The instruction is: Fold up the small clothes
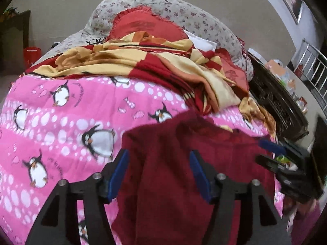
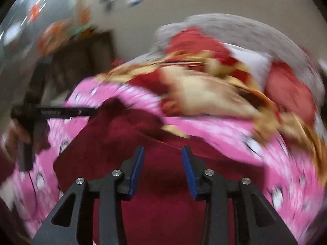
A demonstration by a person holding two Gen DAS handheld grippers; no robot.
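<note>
A dark red small garment lies spread on the pink penguin-print bedcover. My left gripper is open above the garment's left part, jaws apart with cloth showing between them, nothing gripped. The right gripper shows at the garment's right edge in the left wrist view. In the blurred right wrist view my right gripper is open over the same garment, on the bedcover. The left gripper appears at the left, near the garment's far corner.
A crumpled red and yellow blanket lies behind the garment, with a red heart cushion and floral pillows at the head of the bed. A dark carved cabinet stands on the right. Glasses lie near the pillows.
</note>
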